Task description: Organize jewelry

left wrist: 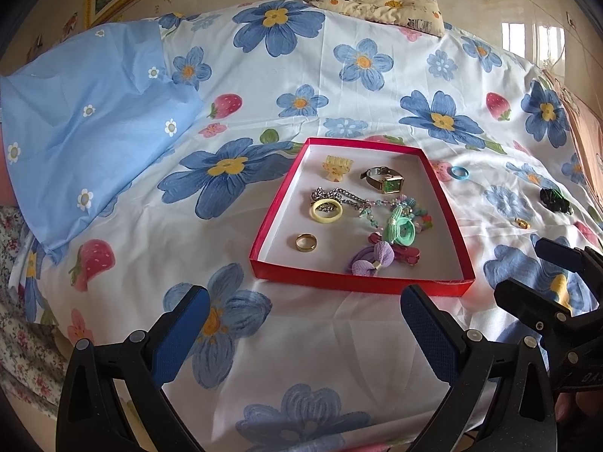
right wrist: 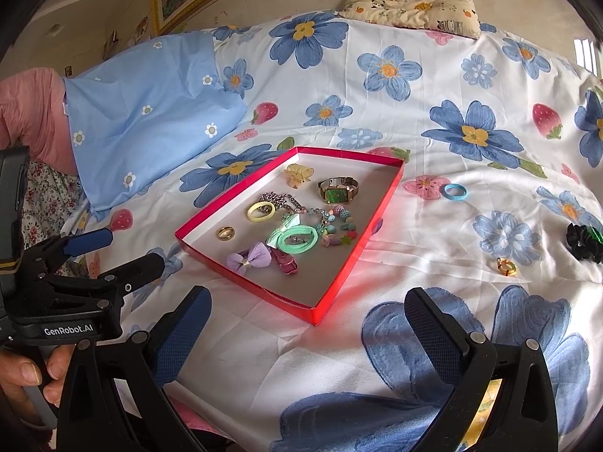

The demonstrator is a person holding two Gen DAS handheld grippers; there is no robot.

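Now both grippers, left gripper (left wrist: 305,324) and right gripper (right wrist: 307,326), hover with jaws wide and empty near the bed's front edge. Beyond, the red tray (right wrist: 341,282) holds most jewelry; the gold earring (right wrist: 506,266), black scrunchie (right wrist: 582,243) and blue ring (right wrist: 455,191) lie right of it, probably next to collect.

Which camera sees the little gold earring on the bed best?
The right wrist view: the gold earring lies closer and larger on the sheet, right of the red box. In the left wrist view the same earring is a tiny speck near the picture's edge.
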